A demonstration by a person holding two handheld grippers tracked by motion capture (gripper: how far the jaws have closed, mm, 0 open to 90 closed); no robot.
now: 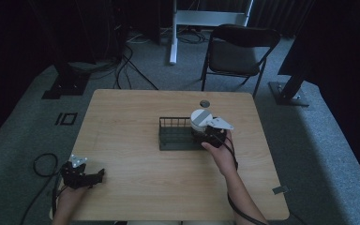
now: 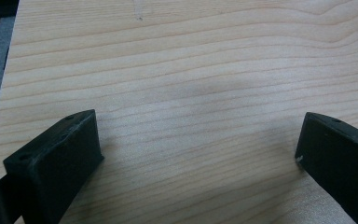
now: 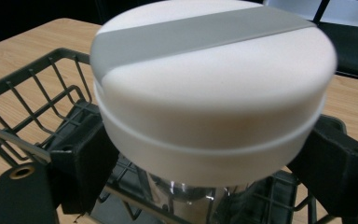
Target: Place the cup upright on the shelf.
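Right gripper view: the black jaws of the right gripper (image 3: 214, 154) stand on either side of a round jar with a white lid (image 3: 212, 88) crossed by a grey stripe, pressing in at the lid's lower rim, with clear glass just visible below them. The jar sits over the right end of a dark wire basket (image 3: 37, 88), whose rails run under and beyond the jaws. Whether the jar rests on the basket floor or hangs clear cannot be told. The step appears to be moving the jar at the basket; next comes a steady, level carry or a clean release. Over bare tabletop (image 2: 191, 60), the left gripper (image 2: 200, 140) idles with jaws spread wide and nothing between them.
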